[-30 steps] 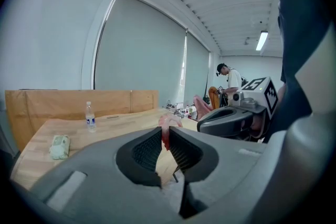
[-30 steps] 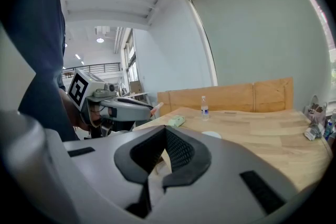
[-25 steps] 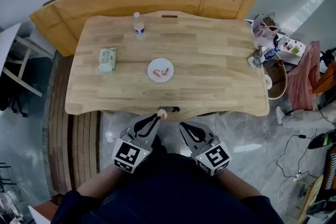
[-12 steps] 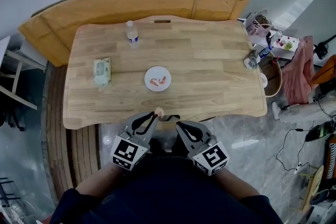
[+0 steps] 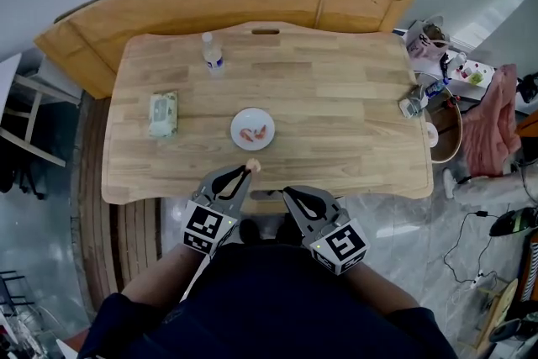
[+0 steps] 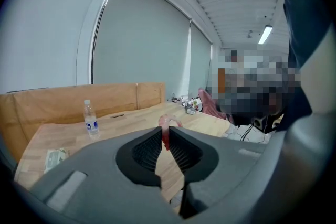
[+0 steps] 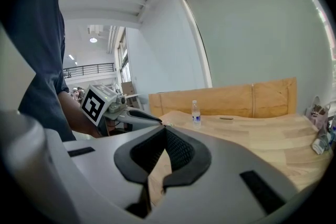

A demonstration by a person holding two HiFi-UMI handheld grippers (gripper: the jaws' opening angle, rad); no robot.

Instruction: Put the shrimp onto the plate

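Pink curled shrimp (image 6: 167, 124) pinched in your left hand-held gripper (image 5: 247, 171), two more shrimp (image 5: 246, 133) on one round white plate (image 5: 252, 114), right hand-held gripper (image 5: 287, 193) closed, empty.

The wooden tabletop (image 5: 336, 101) is carrying three things. A water bottle (image 5: 212, 55) is standing near the far edge, a green packet (image 5: 162, 114) is lying at the left, and a white plate (image 5: 253, 114) is sitting near the front.

The right gripper (image 7: 165, 127) fills the lower frame, its jaws closed tip to tip with nothing between them. At middle left, the left gripper (image 7: 156, 120) reaches toward a wooden table (image 7: 262, 136). A water bottle (image 7: 196, 113) stands upright at centre.
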